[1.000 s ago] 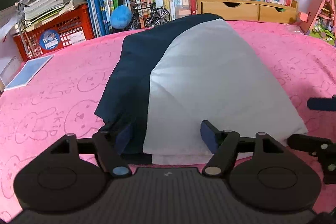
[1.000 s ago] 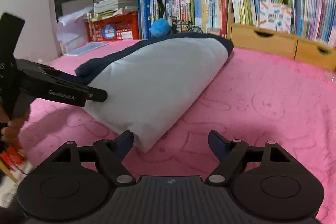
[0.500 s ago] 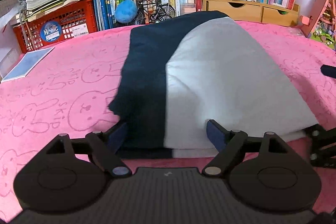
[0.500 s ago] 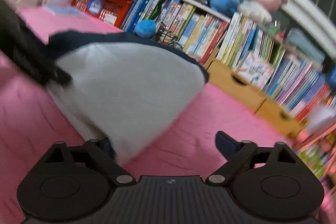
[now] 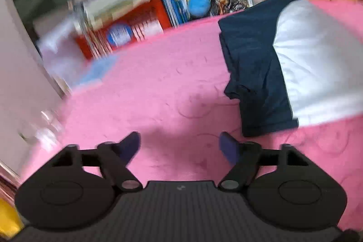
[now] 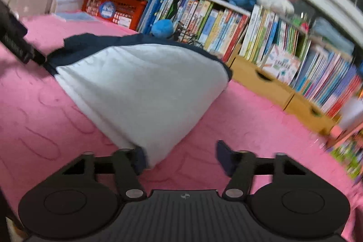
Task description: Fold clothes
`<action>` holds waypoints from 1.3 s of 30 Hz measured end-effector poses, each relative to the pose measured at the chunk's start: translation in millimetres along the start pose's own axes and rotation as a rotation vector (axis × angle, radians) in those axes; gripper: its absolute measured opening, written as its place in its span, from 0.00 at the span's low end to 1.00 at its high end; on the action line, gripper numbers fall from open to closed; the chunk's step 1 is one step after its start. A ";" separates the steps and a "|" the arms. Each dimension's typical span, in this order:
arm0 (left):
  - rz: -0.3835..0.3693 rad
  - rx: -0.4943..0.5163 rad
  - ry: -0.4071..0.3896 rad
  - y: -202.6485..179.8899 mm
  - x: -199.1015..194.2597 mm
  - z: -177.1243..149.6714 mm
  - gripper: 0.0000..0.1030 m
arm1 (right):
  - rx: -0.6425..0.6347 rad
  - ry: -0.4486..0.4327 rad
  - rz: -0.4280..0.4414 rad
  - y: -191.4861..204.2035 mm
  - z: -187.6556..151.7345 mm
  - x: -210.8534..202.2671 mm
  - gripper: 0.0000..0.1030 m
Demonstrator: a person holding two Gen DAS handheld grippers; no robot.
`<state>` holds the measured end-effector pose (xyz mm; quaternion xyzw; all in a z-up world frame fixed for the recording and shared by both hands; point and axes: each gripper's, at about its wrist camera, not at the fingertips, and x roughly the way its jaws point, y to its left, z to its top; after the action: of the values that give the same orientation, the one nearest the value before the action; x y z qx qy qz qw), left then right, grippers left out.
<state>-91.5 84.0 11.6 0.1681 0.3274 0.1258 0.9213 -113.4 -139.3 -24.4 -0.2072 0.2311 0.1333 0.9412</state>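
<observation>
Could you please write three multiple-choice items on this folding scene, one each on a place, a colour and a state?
1. Where does the folded garment lie in the left wrist view?
A. right of the left gripper, outside its fingers
B. between its fingers
C. in the red crate

2. What colours is the folded garment?
A. red and yellow
B. navy and white
C. all green

3. How do the right gripper fingers stand?
A. pressed flat together
B. apart and closing, the garment's corner by one finger
C. clamped on a book

Answers: 1 A, only pink blanket shows between the left fingers. 2 B, a navy part adjoins a white one. 3 B, a gap separates the fingers, with the white corner at the left one.
</observation>
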 end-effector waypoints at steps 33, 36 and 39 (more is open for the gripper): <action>-0.120 0.656 -0.225 -92.3 8.6 -13.1 0.15 | 0.343 0.079 0.294 -63.2 9.7 2.6 0.21; -0.109 0.656 -0.210 -86.7 4.0 -20.5 0.12 | 0.350 0.095 0.312 -63.9 3.7 3.7 0.23; -0.102 0.646 -0.210 -84.1 -1.0 -27.1 0.10 | 0.316 0.107 0.298 -58.4 -1.8 3.2 0.23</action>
<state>-99.5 13.1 -40.6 0.4466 0.2617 -0.0486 0.8543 -91.0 -191.0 -8.3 -0.0276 0.3268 0.2221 0.9182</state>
